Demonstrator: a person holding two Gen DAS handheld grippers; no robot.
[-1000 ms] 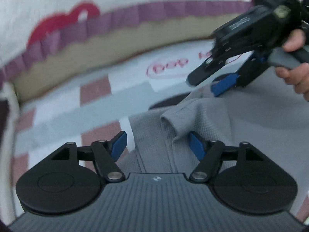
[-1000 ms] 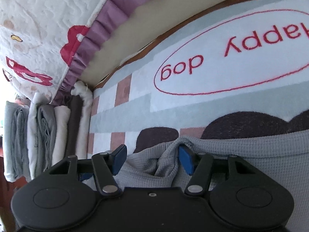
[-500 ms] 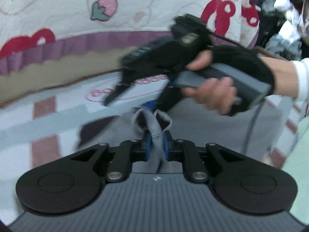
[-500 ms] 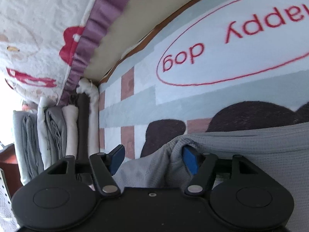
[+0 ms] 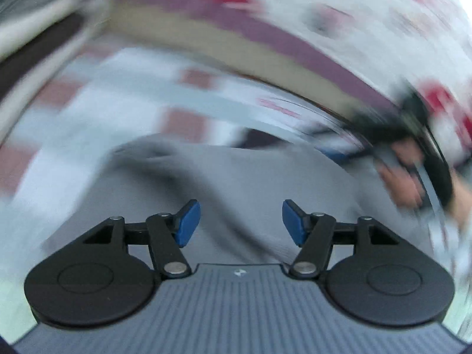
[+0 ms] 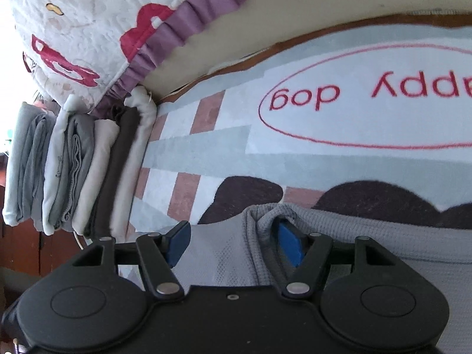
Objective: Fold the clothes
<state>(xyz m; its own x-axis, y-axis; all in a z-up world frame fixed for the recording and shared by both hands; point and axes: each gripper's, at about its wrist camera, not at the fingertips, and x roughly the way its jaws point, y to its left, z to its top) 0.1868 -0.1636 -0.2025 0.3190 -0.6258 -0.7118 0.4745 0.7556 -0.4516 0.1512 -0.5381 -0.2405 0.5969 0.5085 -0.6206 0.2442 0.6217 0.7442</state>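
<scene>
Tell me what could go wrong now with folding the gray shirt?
1. Both grippers are open: the left gripper hangs over the gray shirt holding nothing, so the fold it made may flop open.
2. A bunched ridge of shirt sits between the right gripper's spread fingers; closing there might pinch extra layers and leave a lumpy crease.
3. The left view is badly blurred, which suggests fast movement; that might drag the shirt crooked on the patterned mat.
</scene>
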